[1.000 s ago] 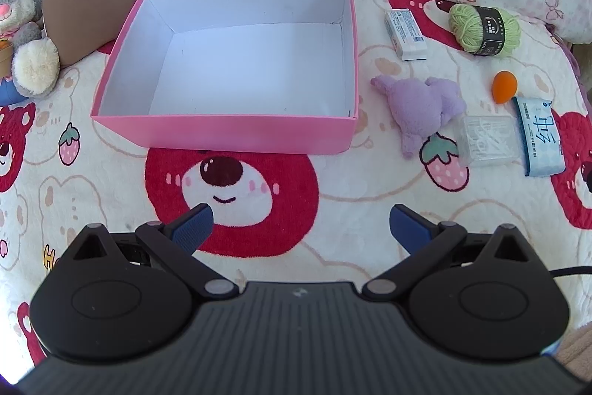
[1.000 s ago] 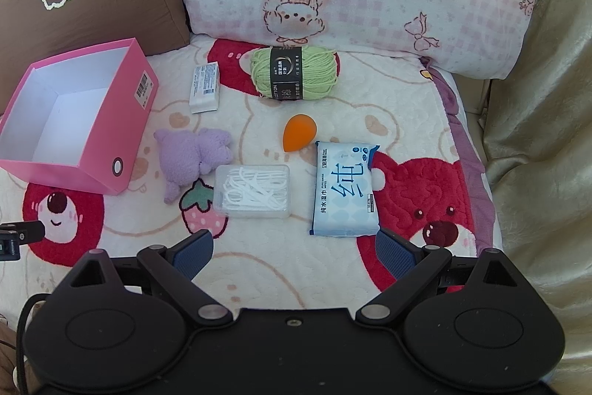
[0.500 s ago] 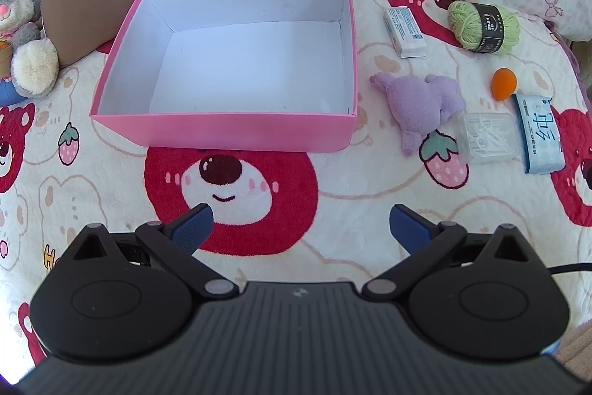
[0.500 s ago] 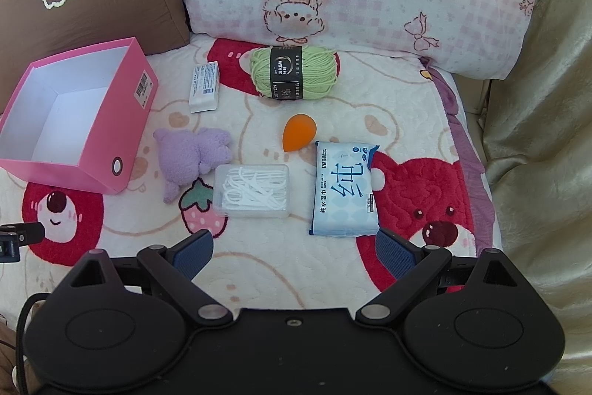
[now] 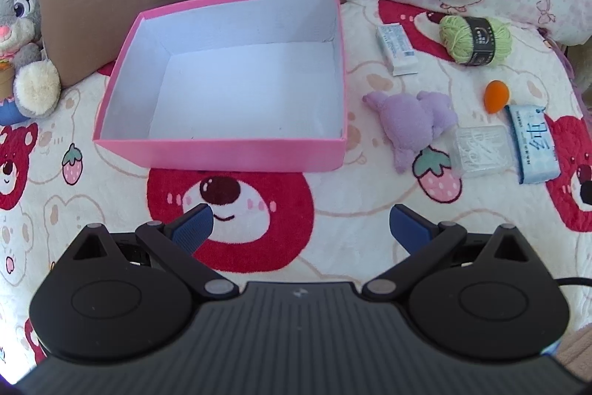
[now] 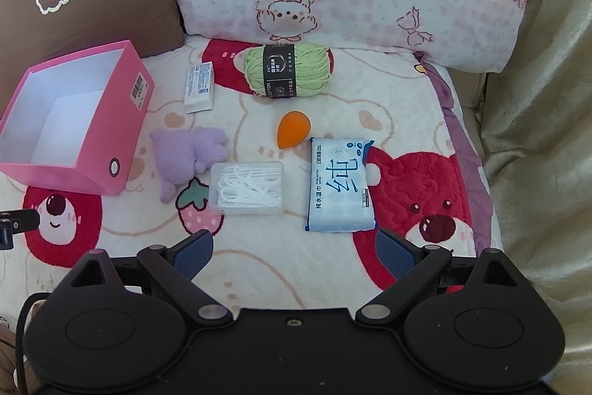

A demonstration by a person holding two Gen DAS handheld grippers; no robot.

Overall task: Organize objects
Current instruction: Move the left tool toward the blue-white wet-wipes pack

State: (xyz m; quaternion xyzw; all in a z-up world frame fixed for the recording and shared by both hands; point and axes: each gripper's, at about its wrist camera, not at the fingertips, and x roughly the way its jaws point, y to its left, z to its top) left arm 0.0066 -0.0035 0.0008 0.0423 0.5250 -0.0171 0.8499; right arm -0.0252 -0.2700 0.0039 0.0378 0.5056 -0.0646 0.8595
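bear blanket point(image 6: 281, 284): both hand-held grippers spread wide, empty; bunny plush point(image 5: 22, 24) only in left view.

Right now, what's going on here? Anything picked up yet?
Nothing is picked up yet. A person holds two grippers over a bed with a bear-print blanket. The left gripper and right gripper are both open and hold nothing. The pink box has nothing in it. Beside it on the blanket lie a purple plush toy, a small white carton, green yarn, an orange sponge, a clear box of floss picks and a pack of wet wipes.
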